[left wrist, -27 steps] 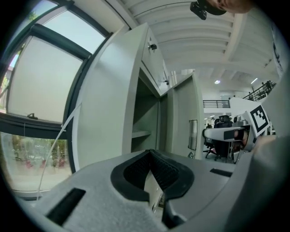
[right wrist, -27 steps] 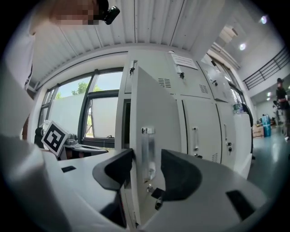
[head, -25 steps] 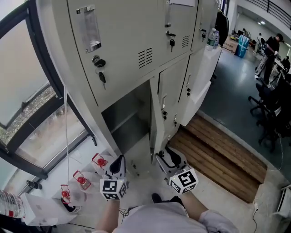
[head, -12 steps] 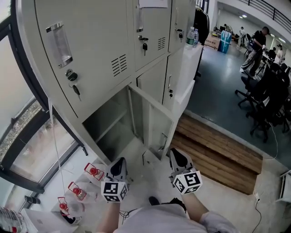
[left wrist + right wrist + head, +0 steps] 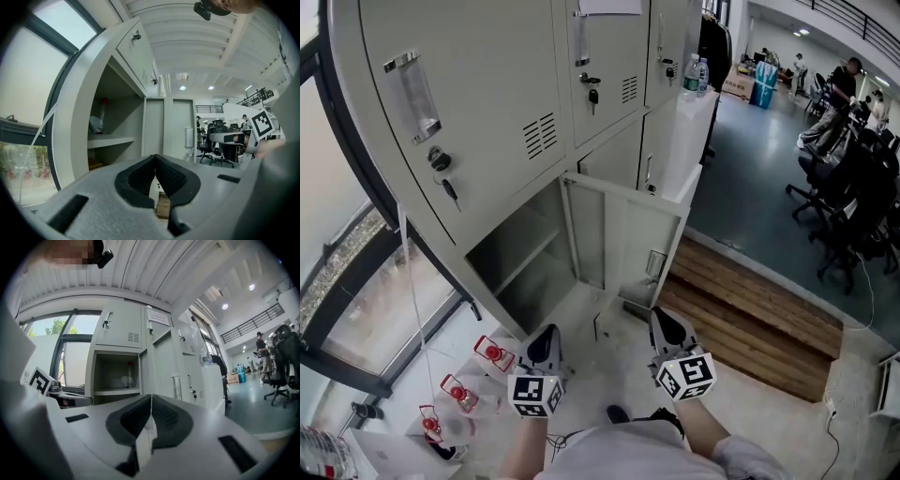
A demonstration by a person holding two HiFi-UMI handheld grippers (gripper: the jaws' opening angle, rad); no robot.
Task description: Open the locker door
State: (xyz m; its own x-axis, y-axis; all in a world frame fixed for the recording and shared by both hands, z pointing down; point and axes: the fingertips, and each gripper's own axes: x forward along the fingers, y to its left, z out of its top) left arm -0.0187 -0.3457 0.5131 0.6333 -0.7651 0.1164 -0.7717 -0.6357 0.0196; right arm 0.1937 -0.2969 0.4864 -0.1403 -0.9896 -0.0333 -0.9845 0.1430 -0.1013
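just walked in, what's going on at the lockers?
A person faces a bank of pale grey metal lockers with a two-jaw gripper in each hand. The lower left locker's grey door stands swung open, showing its shelved compartment. Neither gripper touches it: the left gripper and right gripper are held low, short of the door. The left's jaws are together; the right's have just been closing and are now together, nothing between them.
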